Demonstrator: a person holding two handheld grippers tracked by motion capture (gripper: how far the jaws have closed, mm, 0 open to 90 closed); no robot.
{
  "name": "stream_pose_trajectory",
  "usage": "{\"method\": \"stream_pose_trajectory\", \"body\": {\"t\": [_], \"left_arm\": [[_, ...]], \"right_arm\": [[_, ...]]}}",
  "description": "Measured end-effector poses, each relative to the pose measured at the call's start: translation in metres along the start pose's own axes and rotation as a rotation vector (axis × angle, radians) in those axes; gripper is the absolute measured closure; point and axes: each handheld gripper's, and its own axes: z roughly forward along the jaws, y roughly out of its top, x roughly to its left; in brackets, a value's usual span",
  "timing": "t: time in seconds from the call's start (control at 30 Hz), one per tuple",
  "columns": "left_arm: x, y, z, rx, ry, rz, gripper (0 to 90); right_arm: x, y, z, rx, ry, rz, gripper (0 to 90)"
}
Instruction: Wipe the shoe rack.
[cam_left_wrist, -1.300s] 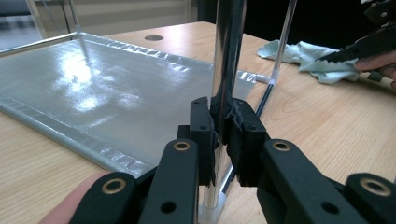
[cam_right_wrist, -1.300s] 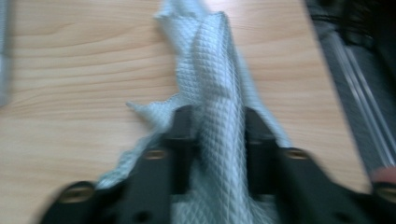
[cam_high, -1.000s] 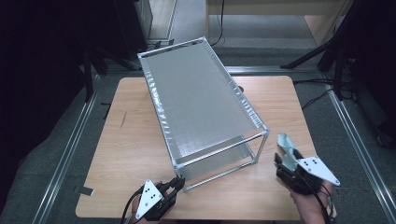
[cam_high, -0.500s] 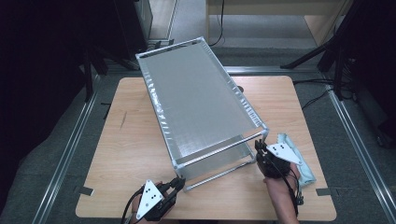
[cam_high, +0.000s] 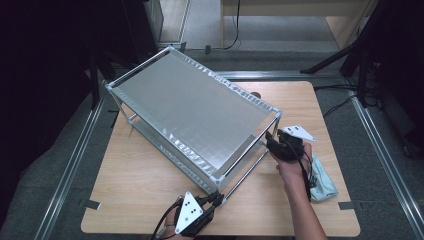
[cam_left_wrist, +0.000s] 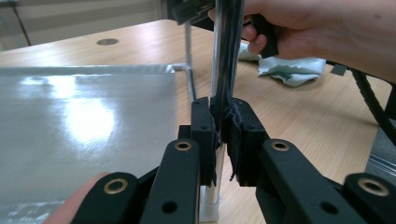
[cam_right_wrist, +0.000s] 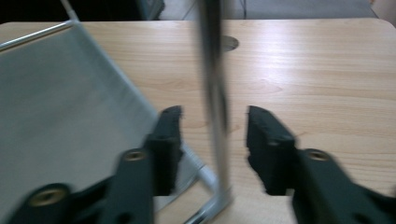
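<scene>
A two-tier metal rack (cam_high: 195, 112) with silver mesh shelves stands skewed on the wooden table (cam_high: 145, 175). My left gripper (cam_high: 216, 199) is at its near corner, shut on the upright chrome post (cam_left_wrist: 227, 60); the pads (cam_left_wrist: 238, 130) pinch the post low down. My right gripper (cam_high: 272, 142) is at the rack's right corner. In the right gripper view its jaws (cam_right_wrist: 215, 123) stand on either side of another post (cam_right_wrist: 214, 84) without touching it, having just been opening. A pale green cloth (cam_high: 322, 182) lies on the table beside the right forearm.
The table has a round cable hole (cam_right_wrist: 229, 43) beyond the rack. Metal floor rails (cam_high: 70, 165) run along both sides of the table. Dark stands and cables (cam_high: 360, 65) are at the back right. Bare wood shows left of the rack.
My right gripper has moved left from the cloth at the table's right to the rack's right post, leaving the cloth behind. The rack has swung round on the table.
</scene>
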Motion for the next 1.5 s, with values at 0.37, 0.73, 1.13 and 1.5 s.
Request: {"method": "stream_pose_trajectory", "body": {"t": [0.37,0.73,1.13,1.5], "left_arm": [[-0.003,0.028,0.071,0.010,-0.008,-0.057,80.9],[0.039,0.014,-0.003,-0.012,0.003,-0.040,47.4],[0.146,-0.014,-0.053,0.057,0.388,-0.171,46.4],[0.194,-0.018,-0.055,0.092,0.643,-0.239,46.4]], "right_arm": [[0.004,-0.058,-0.106,-0.033,0.100,-0.080,33.9],[0.044,-0.068,-0.113,-0.062,0.242,-0.094,19.7],[0.087,-0.063,-0.095,-0.117,0.244,-0.174,71.3],[0.024,-0.061,-0.114,-0.095,0.156,-0.130,80.8]]}}
